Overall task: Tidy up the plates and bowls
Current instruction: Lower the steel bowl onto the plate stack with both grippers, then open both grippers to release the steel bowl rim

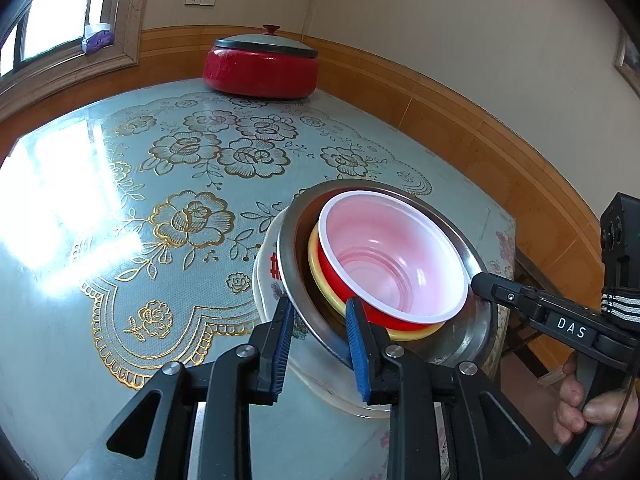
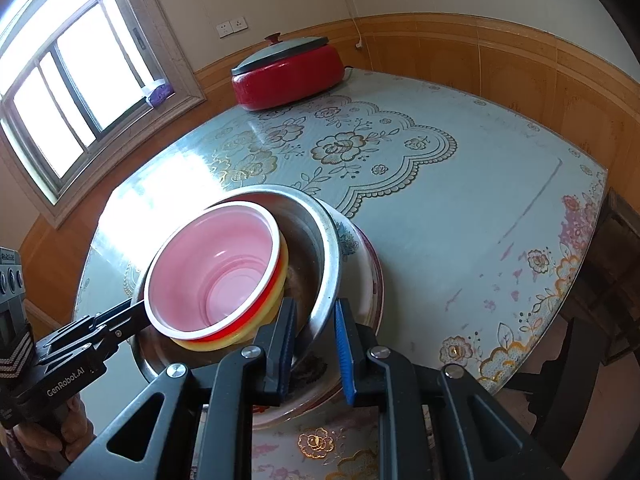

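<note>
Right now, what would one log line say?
left gripper: astride steel bowl rim | right gripper: same, opposite side | red bowl: nested on top

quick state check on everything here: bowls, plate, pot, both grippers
red bowl: upright, empty, nested in yellow bowl
yellow bowl: inside steel bowl
steel bowl: tilted on plate
plate: on table, under stack
red pot: lid on
left gripper: straddling steel rim
right gripper: straddling steel rim

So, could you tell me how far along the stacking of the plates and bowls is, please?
Done: the pink-lined red plastic bowl sits in a yellow bowl, inside the steel basin, on the white patterned plate. In hand: the left gripper and right gripper both straddle the basin's rim. Left: only settling this stack; no other loose dishes show.
</note>
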Demonstrator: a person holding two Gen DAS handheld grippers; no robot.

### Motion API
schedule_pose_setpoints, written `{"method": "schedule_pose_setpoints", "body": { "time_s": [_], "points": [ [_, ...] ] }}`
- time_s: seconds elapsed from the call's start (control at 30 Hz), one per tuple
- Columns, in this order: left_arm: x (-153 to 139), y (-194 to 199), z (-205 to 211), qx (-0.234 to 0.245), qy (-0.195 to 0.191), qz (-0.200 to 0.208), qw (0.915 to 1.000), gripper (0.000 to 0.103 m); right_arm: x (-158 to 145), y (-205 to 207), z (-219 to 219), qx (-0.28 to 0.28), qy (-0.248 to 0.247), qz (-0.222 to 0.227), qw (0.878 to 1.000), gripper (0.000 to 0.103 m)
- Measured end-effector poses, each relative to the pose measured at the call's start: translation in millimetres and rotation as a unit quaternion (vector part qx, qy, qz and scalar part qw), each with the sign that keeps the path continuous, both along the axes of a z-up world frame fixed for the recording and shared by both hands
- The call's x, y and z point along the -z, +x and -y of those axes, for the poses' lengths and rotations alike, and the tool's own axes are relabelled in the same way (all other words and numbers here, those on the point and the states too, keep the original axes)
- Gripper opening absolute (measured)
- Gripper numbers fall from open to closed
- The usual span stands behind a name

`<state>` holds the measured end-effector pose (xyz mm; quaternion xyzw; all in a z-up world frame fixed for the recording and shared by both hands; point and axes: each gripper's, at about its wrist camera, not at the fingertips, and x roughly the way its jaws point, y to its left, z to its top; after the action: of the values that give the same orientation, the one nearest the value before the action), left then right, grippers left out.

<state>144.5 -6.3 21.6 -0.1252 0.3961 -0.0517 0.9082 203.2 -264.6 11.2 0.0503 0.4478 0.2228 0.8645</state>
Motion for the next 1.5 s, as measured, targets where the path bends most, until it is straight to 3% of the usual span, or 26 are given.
{"method": "schedule_pose_setpoints", "body": {
  "time_s": [0.33, 0.6, 0.97, 1.5],
  "points": [
    [-10.1, -27.7, -21.2, -0.012, -0.023, 0.036, 0.999, 0.028, -10.6, -25.0, 35.6, 0.016, 0.056, 0.003, 0.998, 0.025],
    [9.7, -40.6, -30.2, -0.015, -0.036, 0.027, 0.9989, 0.027, 17.5, -44.8, 38.1, -0.014, 0.101, -0.049, 0.994, 0.027],
    [21.6, -34.3, -0.6, 0.013, -0.014, 0.023, 0.9996, 0.021, 31.9, -37.0, 23.1, -0.022, 0.11, -0.063, 0.992, 0.024],
    [24.0, -28.8, -9.0, 0.021, -0.036, 0.023, 0.9989, 0.021, 29.2, -26.9, 27.0, 0.006, 0.087, -0.052, 0.995, 0.023]
  ]
}}
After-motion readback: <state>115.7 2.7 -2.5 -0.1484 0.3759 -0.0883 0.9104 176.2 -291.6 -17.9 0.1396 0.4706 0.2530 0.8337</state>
